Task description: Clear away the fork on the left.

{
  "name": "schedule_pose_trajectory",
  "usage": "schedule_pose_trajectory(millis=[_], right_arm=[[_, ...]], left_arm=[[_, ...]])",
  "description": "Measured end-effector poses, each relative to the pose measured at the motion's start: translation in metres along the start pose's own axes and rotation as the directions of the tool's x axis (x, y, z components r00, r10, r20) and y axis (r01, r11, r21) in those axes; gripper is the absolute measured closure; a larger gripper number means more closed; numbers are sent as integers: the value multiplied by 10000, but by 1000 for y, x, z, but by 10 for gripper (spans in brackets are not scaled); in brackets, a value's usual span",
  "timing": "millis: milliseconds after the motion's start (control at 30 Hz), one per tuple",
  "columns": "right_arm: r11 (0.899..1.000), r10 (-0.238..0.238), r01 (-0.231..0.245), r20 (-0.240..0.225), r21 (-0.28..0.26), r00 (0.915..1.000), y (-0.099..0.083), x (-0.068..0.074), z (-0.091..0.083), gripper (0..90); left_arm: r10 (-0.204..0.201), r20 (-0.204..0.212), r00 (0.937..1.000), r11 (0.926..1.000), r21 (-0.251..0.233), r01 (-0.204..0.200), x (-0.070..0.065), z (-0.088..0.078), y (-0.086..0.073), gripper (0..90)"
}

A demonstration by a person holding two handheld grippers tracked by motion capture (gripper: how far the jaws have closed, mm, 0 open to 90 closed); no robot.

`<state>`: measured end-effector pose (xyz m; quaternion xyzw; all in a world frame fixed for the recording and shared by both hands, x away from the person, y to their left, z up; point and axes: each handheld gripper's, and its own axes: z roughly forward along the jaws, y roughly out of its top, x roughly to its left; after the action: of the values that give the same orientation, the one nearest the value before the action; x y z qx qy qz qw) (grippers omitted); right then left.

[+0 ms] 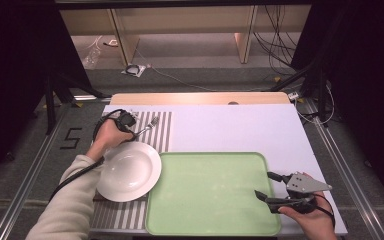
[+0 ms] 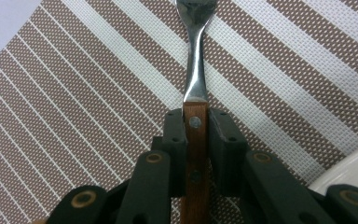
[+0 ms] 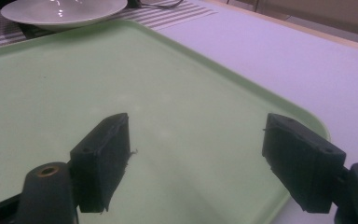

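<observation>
Dark curtains closed in the room on both sides, and past the far edge of the tabletop (image 1: pixel 240 127) cables trailed over a grey floor. From the high view, a striped placemat (image 1: pixel 159 131) lay at the left with a white plate (image 1: pixel 130 171) on it, and a pale green tray (image 1: pixel 212 192) sat just beside the plate, touching its rim. The left gripper (image 1: pixel 130 131) was down on the mat behind the plate, at the handle end of a fork (image 1: pixel 149 126) whose tines pointed away toward the far side. The right gripper (image 1: pixel 272 189) hung over the tray's near right corner with nothing between its jaws.

Seen from the left gripper view, the jaws stood narrow, pressed on either side of the fork's wooden handle (image 2: pixel 196 154) close to where the steel neck began, the fork lying flat along the stripes. The hold looked centred and square to me, so the sensible thing was to lift straight up and keep the wrist level; gripped that far forward, the handle's tail might sag, and a slow rise would have shown any slip early. The plate's rim (image 2: pixel 354 172) was near, so clearing it mattered.

In the right gripper view the jaws stood wide apart above the bare tray (image 3: pixel 177 93), well placed to wait.
</observation>
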<state>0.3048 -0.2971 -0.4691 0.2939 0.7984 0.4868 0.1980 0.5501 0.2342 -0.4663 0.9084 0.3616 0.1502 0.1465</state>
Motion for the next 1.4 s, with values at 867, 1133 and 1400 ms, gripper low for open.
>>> schedule_pose_trajectory(millis=[867,1133,1400], right_arm=[[10000,57,-57,44,-49,10000,0,0,-1,244],[9999,53,-52,31,-143,10000,0,0,0,244],[9999,58,-57,37,-155,10000,0,0,0,244]], left_arm=[[-911,-1269,9877,9906,-1128,769,3,-27,10,774],[-1526,-1064,9825,9750,-1784,1321,-6,-47,11,774],[-1766,-643,9822,9604,-2299,1577,-34,-71,4,774]])
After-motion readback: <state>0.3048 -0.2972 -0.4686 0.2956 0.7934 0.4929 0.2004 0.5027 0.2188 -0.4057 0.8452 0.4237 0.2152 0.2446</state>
